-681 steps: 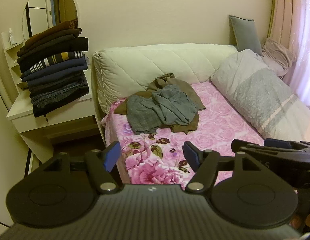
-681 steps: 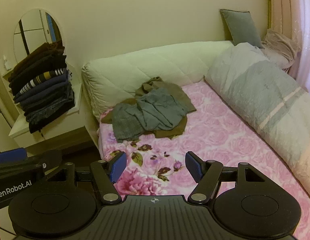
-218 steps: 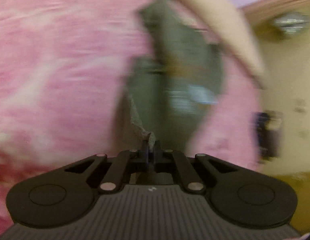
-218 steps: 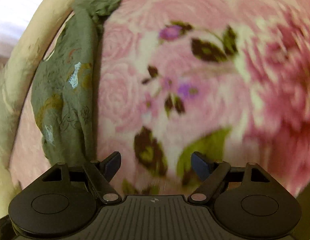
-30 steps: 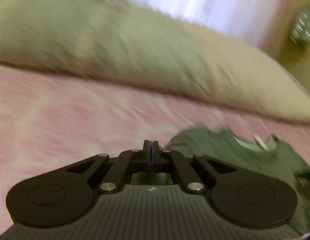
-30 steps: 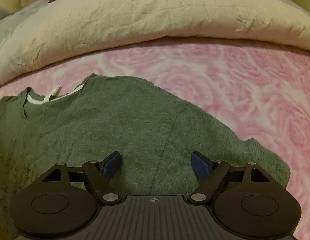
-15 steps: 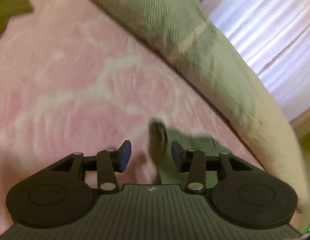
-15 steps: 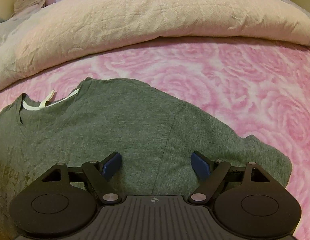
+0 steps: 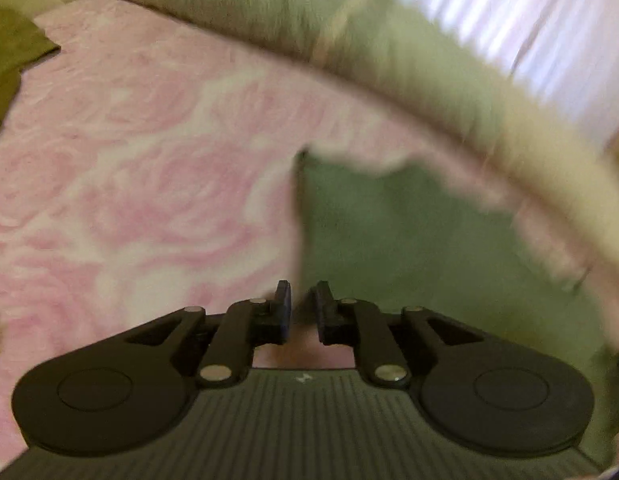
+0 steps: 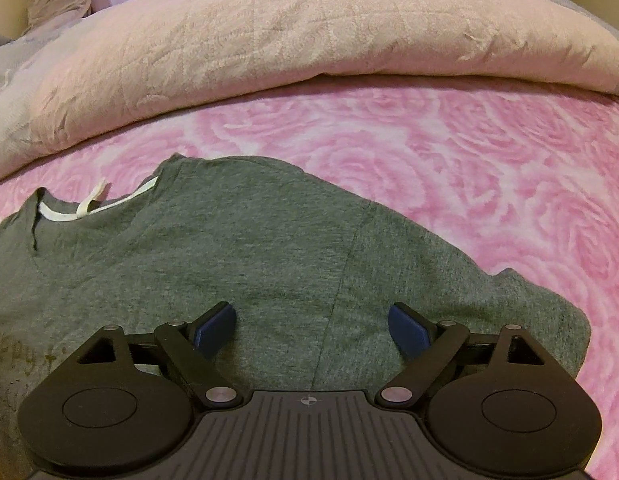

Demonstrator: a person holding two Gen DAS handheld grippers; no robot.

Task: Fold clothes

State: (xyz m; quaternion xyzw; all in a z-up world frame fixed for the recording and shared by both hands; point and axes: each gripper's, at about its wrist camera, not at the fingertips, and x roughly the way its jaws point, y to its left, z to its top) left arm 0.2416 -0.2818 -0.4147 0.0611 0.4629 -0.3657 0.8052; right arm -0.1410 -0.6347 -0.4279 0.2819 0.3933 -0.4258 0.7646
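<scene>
While the right gripper (image 10: 311,330) is held wide open and empty above the grey T-shirt (image 10: 249,264), spread flat on the pink bedspread (image 10: 469,160), the left gripper (image 9: 301,312) has just been narrowed around the shirt's edge; a fold seems set up.

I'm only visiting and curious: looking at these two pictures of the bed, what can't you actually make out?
- Left wrist view: motion blur smears the grey T-shirt; whether the left gripper pinches its edge is unclear.
- Right wrist view: the shirt's lower part is hidden behind the right gripper.
- Right wrist view: the faded print is cut off at the left edge, unreadable.
- Left wrist view: the brown cloth is cropped by the frame.
</scene>
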